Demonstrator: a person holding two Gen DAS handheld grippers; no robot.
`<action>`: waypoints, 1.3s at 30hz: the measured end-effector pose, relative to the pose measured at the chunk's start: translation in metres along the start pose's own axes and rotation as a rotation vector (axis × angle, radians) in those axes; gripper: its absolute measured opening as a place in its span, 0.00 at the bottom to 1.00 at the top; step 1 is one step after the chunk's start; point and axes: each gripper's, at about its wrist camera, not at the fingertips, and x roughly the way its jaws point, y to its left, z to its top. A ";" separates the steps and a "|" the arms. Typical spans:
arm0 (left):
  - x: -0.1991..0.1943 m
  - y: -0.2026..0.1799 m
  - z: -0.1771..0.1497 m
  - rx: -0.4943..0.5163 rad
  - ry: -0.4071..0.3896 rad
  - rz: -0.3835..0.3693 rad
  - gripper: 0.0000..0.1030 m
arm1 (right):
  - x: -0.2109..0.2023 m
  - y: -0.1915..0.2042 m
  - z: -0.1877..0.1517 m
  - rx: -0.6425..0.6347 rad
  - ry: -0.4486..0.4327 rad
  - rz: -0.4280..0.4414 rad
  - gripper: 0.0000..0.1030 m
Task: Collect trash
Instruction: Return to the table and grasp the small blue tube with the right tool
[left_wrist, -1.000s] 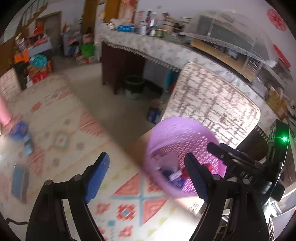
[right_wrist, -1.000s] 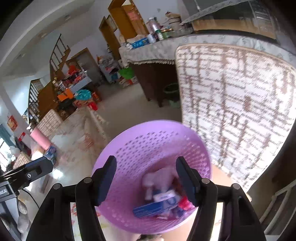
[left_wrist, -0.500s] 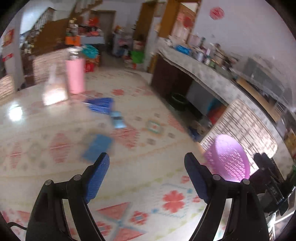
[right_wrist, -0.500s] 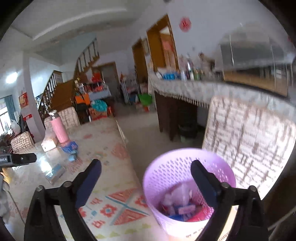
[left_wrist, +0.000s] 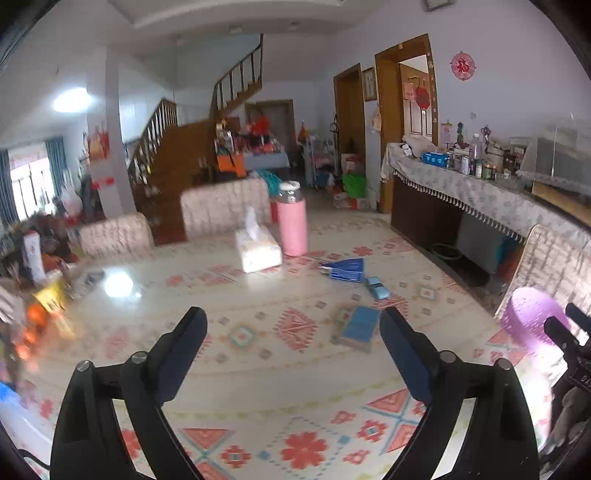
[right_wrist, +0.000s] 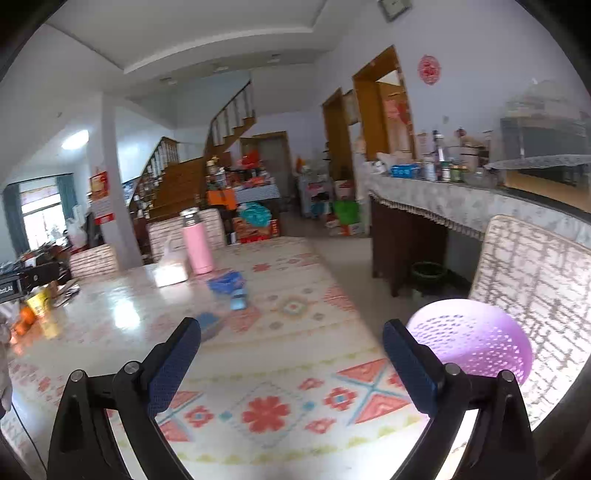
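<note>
right gripper jaws wide, empty, beside purple basket.

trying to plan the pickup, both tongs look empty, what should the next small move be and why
Probably ease the left tongs forward and down onto the flat blue packet, the nearest piece on the patterned table. Both tongs stand open with nothing between them; the right tongs sit nearer the purple basket.

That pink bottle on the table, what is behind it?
Right behind the pink bottle stands a chair back with a woven cover, and beyond it boxes and a staircase. The bottle hides part of the chair and whatever sits low on the floor there.
</note>
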 end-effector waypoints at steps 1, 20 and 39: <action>0.000 0.001 -0.001 0.012 0.004 0.005 0.92 | -0.001 0.003 -0.002 -0.003 0.002 0.004 0.98; 0.171 -0.029 -0.027 -0.141 0.332 -0.110 0.92 | 0.190 0.024 0.014 -0.005 0.410 0.160 0.91; 0.214 0.020 -0.052 -0.320 0.359 -0.100 0.92 | 0.381 0.077 0.019 -0.099 0.646 0.119 0.34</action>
